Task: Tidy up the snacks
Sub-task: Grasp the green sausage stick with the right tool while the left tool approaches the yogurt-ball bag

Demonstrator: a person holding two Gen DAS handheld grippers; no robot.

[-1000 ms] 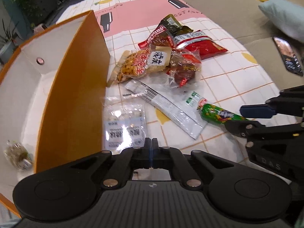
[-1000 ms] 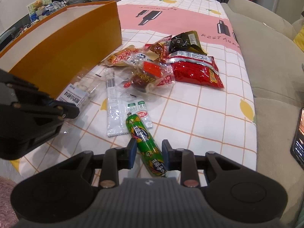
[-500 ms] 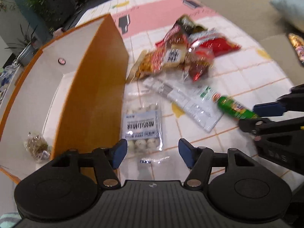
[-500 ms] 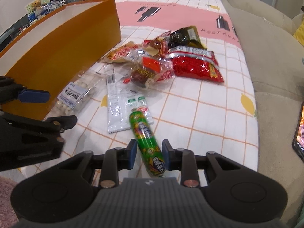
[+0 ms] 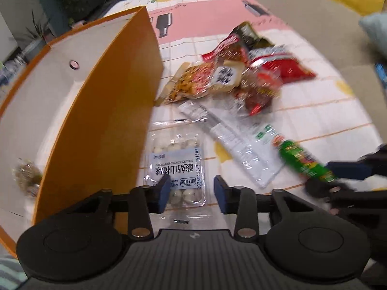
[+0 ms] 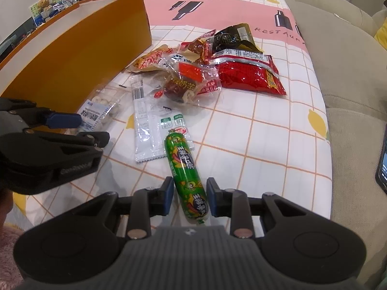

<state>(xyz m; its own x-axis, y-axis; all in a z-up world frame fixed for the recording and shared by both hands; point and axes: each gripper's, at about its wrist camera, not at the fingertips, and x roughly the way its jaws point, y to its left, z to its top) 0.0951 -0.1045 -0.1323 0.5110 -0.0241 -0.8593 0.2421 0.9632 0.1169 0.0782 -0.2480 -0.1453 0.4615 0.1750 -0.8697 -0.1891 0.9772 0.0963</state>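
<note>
Left gripper (image 5: 190, 191) had unclamped and advanced; jaws now closing astride clear yogurt-ball pack (image 5: 177, 162), pack's long axis running near-to-far. Right gripper (image 6: 190, 194) clamped green sausage (image 6: 186, 176).

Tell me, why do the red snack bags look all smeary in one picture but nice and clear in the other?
Left wrist view: motion blur smears the red snack bags and the green sausage, while the yogurt-ball pack up close reads fairly clearly. Right wrist view: sharp, and the same sausage shows its print; the fisheye lens bends the orange box.
</note>
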